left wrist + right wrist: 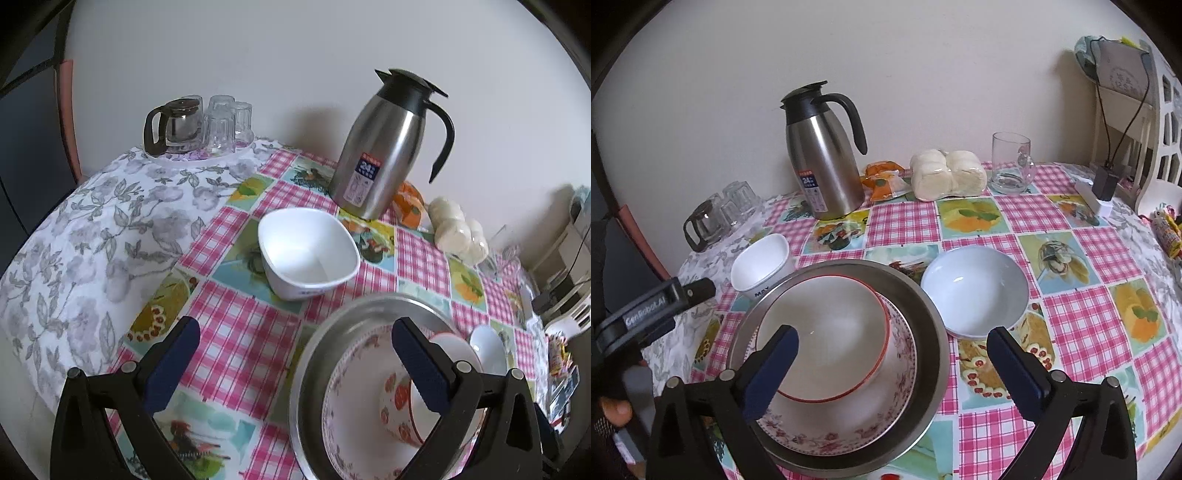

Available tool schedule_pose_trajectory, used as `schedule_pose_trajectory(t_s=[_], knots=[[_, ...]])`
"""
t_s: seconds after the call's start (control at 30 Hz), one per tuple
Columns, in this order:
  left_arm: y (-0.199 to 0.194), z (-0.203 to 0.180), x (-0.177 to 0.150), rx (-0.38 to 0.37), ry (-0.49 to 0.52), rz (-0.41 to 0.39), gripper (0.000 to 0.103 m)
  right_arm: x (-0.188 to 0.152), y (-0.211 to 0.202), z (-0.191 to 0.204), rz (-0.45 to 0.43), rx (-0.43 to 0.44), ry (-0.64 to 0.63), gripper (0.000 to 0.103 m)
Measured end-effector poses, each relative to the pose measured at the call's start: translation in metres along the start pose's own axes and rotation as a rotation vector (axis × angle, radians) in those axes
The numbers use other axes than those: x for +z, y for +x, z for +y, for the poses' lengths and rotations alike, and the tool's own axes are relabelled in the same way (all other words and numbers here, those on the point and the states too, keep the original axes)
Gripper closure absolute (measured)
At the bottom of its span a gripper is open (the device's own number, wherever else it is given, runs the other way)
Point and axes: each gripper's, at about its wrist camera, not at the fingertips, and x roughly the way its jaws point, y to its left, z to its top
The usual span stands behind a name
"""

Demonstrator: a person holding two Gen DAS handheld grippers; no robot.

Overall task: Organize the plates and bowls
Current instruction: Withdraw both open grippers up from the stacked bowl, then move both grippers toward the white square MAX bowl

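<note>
While both grippers hang over the table (pixel 1082 258) with nothing between their fingers, free checked cloth lies at 3 o'clock of the pan (pixel 934 332) in the right wrist view, running to the table edge at the far right. In the left view, bare floral cloth (pixel 92 240) fills the 9 o'clock side, curving down to that edge.

The left gripper (pixel 295 350) stands spread wide and empty over the cloth beside the pan. The right gripper (pixel 892 350) is likewise fully spread, empty, above the pan's near rim.

The pan is steel, round, holding a flower-patterned plate (pixel 871 424); on that plate sits a red-rimmed bowl (pixel 827 332), white inside, strawberry-printed outside as the left view shows. The bowl seems to lean slightly, though the fisheye makes that unsure. A square white bowl (pixel 761 269) stands touching or just beside the pan at 10 o'clock. A pale blue bowl (pixel 975 291) sits just beside the pan at 2 o'clock.

Behind, at 12 o'clock, stands a steel flask (pixel 823 162), with an orange packet (pixel 882 181), wrapped buns (pixel 947 175) and a glass mug (pixel 1012 166) along the wall toward 1 o'clock. A glass pot (pixel 701 225) and upturned glasses (pixel 738 203) crowd the 10 o'clock corner. A charger (pixel 1104 184) sits at the 2 o'clock edge.
</note>
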Motion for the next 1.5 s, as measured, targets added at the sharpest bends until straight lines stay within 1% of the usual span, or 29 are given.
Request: schedule_pose_trajectory(t_s=[0.07,0.23,0.37,0.57,0.67,0.87,1.03,1.13,1.27,1.33,1.4,1.5], knots=[[0.001,0.003,0.003,-0.010,0.000,-0.008,0.000,0.001,0.000,0.003,-0.007,0.008,0.000,0.000],[0.005,0.010,0.013,0.003,0.016,-0.041,0.000,0.003,-0.002,0.007,-0.035,0.021,0.015,0.000],[0.011,0.023,0.023,-0.006,-0.014,-0.055,0.000,0.007,0.001,0.012,-0.022,0.022,0.008,0.000],[0.018,0.038,0.034,-0.020,-0.063,-0.069,0.000,0.019,0.008,0.021,0.012,-0.011,-0.037,0.000],[0.022,0.044,0.039,-0.030,-0.086,-0.078,0.000,0.033,0.008,0.028,0.022,-0.021,-0.066,0.000],[0.034,0.047,0.046,-0.044,-0.094,-0.082,0.000,0.059,0.014,0.041,0.045,-0.042,-0.109,0.000],[0.048,0.050,0.050,-0.072,-0.104,-0.075,0.000,0.075,0.027,0.048,0.097,-0.036,-0.086,0.000],[0.053,0.054,0.053,-0.078,-0.111,-0.086,0.000,0.084,0.034,0.054,0.113,-0.046,-0.097,0.000],[0.059,0.062,0.057,-0.084,-0.125,-0.105,0.000,0.096,0.045,0.065,0.138,-0.035,-0.116,0.000],[0.063,0.066,0.057,-0.089,-0.136,-0.101,0.000,0.103,0.053,0.073,0.145,-0.032,-0.134,0.000],[0.069,0.071,0.058,-0.108,-0.150,-0.086,0.000,0.106,0.060,0.081,0.154,-0.028,-0.147,0.000],[0.076,0.073,0.058,-0.099,-0.148,-0.062,0.000,0.110,0.074,0.093,0.182,-0.019,-0.158,0.000]])
